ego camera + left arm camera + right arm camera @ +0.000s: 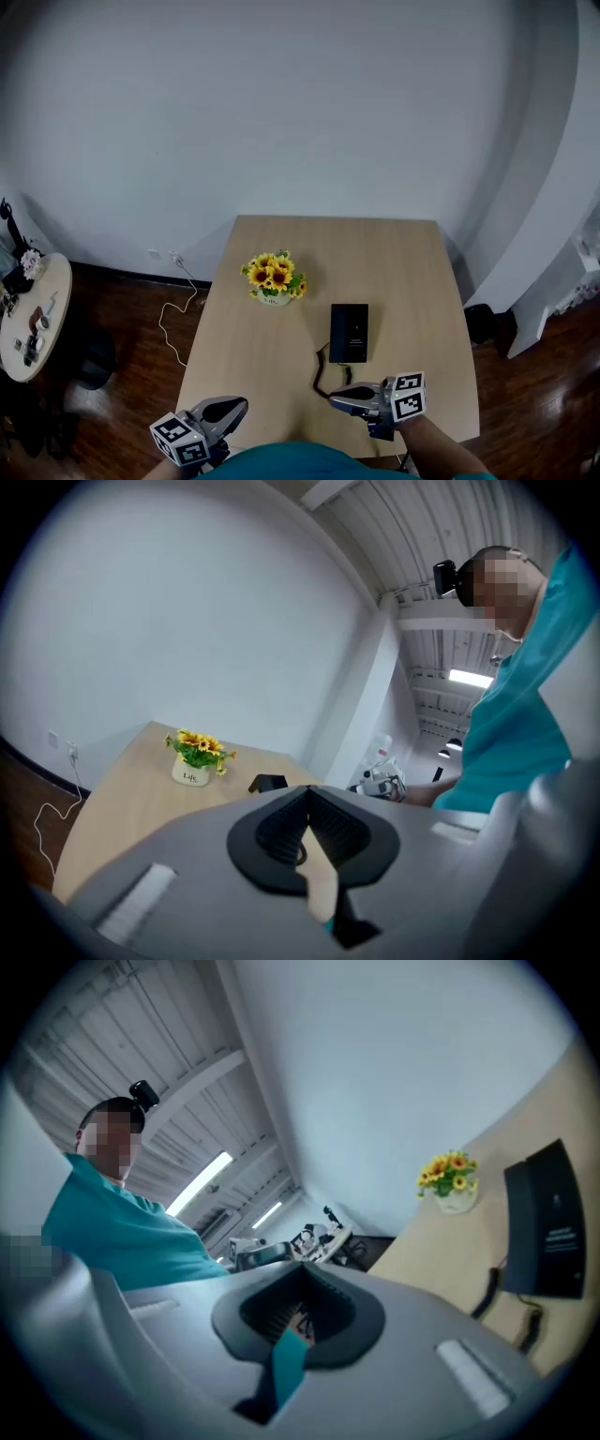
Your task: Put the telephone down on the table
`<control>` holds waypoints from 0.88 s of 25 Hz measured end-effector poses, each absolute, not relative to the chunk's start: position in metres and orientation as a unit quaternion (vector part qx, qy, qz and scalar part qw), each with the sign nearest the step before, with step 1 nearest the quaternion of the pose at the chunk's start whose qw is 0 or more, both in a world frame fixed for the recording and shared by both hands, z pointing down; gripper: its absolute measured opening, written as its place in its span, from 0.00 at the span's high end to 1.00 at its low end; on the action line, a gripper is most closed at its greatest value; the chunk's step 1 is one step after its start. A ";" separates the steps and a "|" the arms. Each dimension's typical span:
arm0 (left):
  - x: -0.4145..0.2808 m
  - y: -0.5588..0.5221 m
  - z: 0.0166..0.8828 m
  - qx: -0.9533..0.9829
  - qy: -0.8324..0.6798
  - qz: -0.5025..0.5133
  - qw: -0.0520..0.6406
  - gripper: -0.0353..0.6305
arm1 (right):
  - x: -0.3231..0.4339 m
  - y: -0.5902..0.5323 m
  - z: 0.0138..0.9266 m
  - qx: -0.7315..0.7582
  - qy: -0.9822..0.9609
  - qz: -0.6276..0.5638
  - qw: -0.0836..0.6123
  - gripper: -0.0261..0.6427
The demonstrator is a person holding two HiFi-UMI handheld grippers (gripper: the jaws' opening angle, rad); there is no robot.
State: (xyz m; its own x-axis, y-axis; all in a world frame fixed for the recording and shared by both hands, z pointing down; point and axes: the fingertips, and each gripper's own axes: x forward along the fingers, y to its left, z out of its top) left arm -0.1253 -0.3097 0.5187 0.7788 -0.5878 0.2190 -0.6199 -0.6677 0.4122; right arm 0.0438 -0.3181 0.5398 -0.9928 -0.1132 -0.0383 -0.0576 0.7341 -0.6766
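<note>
The black telephone (349, 332) lies flat on the wooden table (403, 272), right of the middle, with its dark cord (322, 373) curling toward the near edge. It also shows in the left gripper view as the telephone (268, 783) and in the right gripper view as the telephone (548, 1222). My right gripper (333, 399) hovers near the front edge, just short of the cord, jaws shut with nothing between them. My left gripper (242, 405) is at the near left corner, its jaws meeting at the tips and empty. Neither touches the telephone.
A white pot of yellow flowers (273, 278) stands on the table left of the telephone. A round side table (33, 319) with small items stands at the far left, and a white cable (173, 314) lies on the dark floor. White furniture (562, 291) is at the right.
</note>
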 end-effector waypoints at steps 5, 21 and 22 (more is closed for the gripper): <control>-0.181 -0.240 0.506 0.937 -0.285 0.035 0.200 0.94 | -0.019 -0.250 0.505 -0.074 0.936 -0.336 0.070 0.96; -0.232 -0.059 0.458 0.960 -0.230 0.008 0.157 0.94 | -0.042 -0.031 0.429 -0.191 0.945 -0.249 0.091 0.96; -0.222 -0.042 0.458 0.962 -0.225 0.010 0.155 0.94 | -0.036 -0.014 0.430 -0.191 0.947 -0.242 0.088 0.96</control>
State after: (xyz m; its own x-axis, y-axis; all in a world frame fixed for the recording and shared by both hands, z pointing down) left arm -0.2224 -0.0419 0.4581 0.8981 -0.4306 0.0890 -0.4367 -0.8500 0.2945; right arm -0.0357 -0.0145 0.4301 -0.9117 -0.4041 -0.0741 -0.3188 0.8096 -0.4929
